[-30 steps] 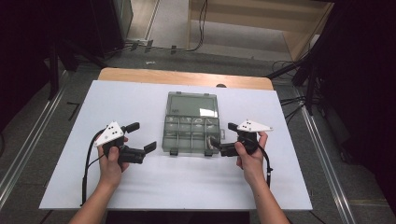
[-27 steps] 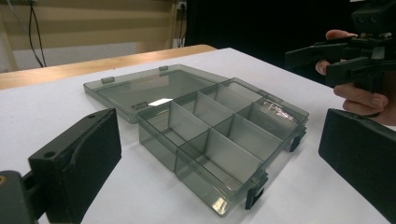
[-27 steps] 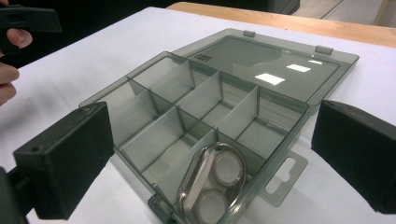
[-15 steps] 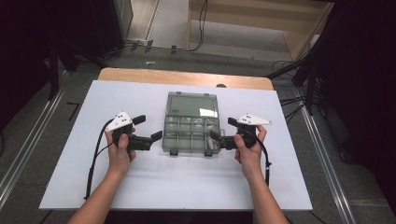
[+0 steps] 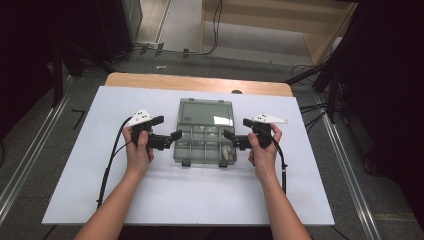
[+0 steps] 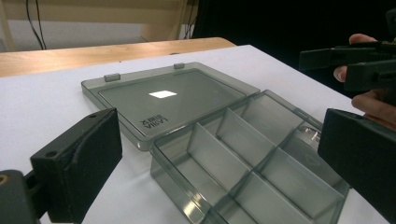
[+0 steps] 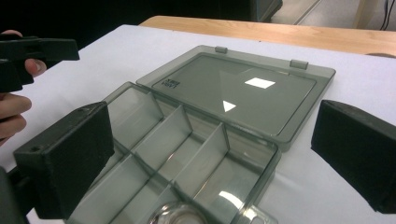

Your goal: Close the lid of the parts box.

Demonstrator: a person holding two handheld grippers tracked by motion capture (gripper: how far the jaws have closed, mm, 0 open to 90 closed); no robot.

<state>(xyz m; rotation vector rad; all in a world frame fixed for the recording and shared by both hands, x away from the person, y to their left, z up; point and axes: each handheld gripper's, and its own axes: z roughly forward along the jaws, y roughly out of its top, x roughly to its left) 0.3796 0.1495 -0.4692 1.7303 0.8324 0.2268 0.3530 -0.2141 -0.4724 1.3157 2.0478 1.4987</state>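
1. Organizer box [image 5: 205, 145] mid-table, lid [image 5: 207, 112] flat open on the far side; overall long axis runs near-far.
2. Left gripper [image 5: 173, 138] wide, at box's left edge.
3. Right gripper [image 5: 229, 138] wide, at right edge.

Your compartment box [image 5: 205, 145] is smoky, see-through plastic, smooth and glossy; its flat-lying lid [image 6: 173, 100] throws back bright patches of light. The jaws of your left gripper [image 5: 172, 137] and right gripper [image 5: 229, 137] are matt black, and in both gripper views their inner faces look slightly grainy. The sheet [image 5: 165, 200] under the box is matt white. At the far edge, the table [image 5: 150, 80] shows smooth, pale wood.
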